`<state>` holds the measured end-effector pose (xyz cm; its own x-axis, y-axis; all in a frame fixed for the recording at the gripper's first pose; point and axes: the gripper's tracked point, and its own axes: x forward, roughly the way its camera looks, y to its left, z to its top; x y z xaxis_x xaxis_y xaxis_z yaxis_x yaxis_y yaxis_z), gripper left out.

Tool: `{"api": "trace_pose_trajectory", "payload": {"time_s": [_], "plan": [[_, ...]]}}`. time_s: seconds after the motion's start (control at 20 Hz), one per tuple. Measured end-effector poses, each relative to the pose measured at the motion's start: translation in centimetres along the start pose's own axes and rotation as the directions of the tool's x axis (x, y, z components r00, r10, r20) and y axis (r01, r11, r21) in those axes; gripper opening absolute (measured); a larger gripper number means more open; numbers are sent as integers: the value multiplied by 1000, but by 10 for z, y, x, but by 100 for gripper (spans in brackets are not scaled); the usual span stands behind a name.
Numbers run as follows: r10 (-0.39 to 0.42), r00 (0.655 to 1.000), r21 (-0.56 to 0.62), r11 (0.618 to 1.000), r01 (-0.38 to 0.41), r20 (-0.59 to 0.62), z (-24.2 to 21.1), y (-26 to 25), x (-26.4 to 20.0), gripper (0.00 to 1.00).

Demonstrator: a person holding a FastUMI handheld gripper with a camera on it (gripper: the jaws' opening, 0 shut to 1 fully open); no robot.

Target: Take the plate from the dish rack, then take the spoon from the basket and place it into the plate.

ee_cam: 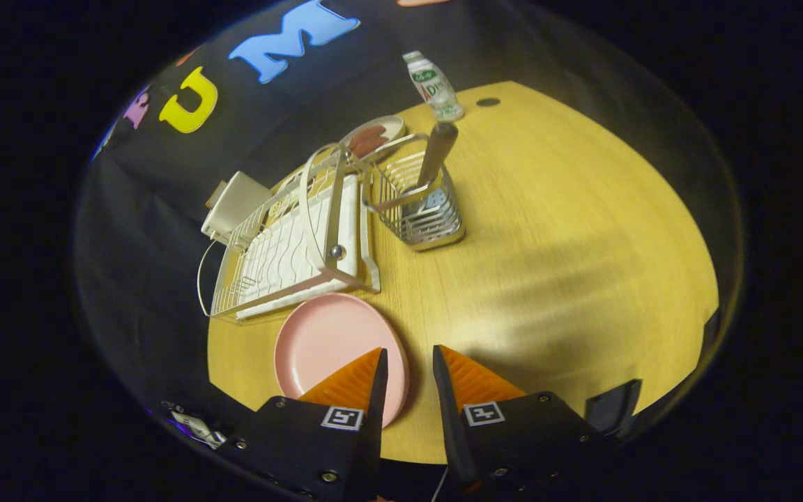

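A pink plate (325, 341) lies flat on the wooden table (555, 244), just in front of the wire dish rack (297, 237). My gripper (410, 354) hangs above the plate's right rim, open, with nothing between its fingers. One finger (356, 380) overlaps the plate; the other sits over bare table. Beyond the fingers stands a wire basket (419, 206) beside the rack. A spoon (436, 157) stands in it, its thick handle sticking up and leaning right.
A small bottle (433, 85) stands behind the basket near the far table edge. A second plate with a reddish centre (373, 136) leans behind the rack. A white box (234, 202) with a cable sits left of the rack.
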<state>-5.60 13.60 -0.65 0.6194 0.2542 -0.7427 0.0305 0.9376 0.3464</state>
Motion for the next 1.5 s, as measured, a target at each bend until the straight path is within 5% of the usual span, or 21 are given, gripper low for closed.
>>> {"api": "trace_pose_trajectory", "payload": {"time_s": [0.15,0.3,0.55,0.75,1.2,1.5], "plan": [[-51,979,-116,990,75,197,34,-11,-27,38],[-23,919,-168,981,96,393,65,-11,-42,38],[11,833,-212,969,128,553,93,-24,-34,39],[55,790,-223,969,105,610,109,-28,-16,38],[86,759,-206,976,64,645,147,-15,30,38],[69,731,-221,969,114,679,151,-16,35,38]]}}
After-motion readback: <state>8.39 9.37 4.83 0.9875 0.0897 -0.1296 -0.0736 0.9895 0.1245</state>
